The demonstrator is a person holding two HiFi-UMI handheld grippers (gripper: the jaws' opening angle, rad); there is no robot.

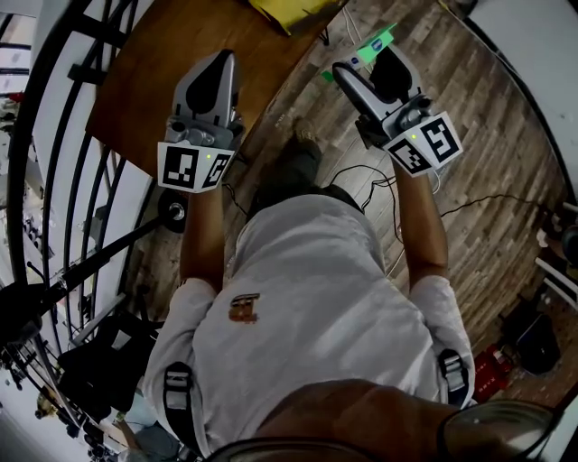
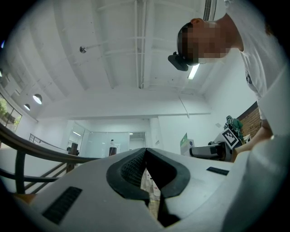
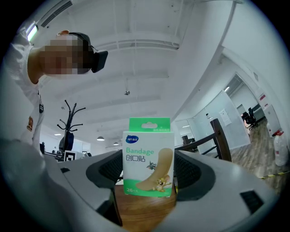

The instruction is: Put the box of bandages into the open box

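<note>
The bandage box (image 3: 148,157), white and green with a cartoon plaster on its front, stands upright between the jaws of my right gripper (image 3: 148,174), which is shut on it. In the head view its green edge (image 1: 374,42) sticks out past the right gripper (image 1: 370,65), which is held up in front of the person's chest. My left gripper (image 1: 220,58) is raised beside it, apart from it. Its jaws meet at the tips (image 2: 146,150) with nothing between them. No open box shows in any view.
A brown wooden table (image 1: 172,54) lies below at the upper left, with a yellow thing (image 1: 287,11) at its far edge. A black curved railing (image 1: 54,135) runs down the left. Cables (image 1: 361,176) trail over the plank floor.
</note>
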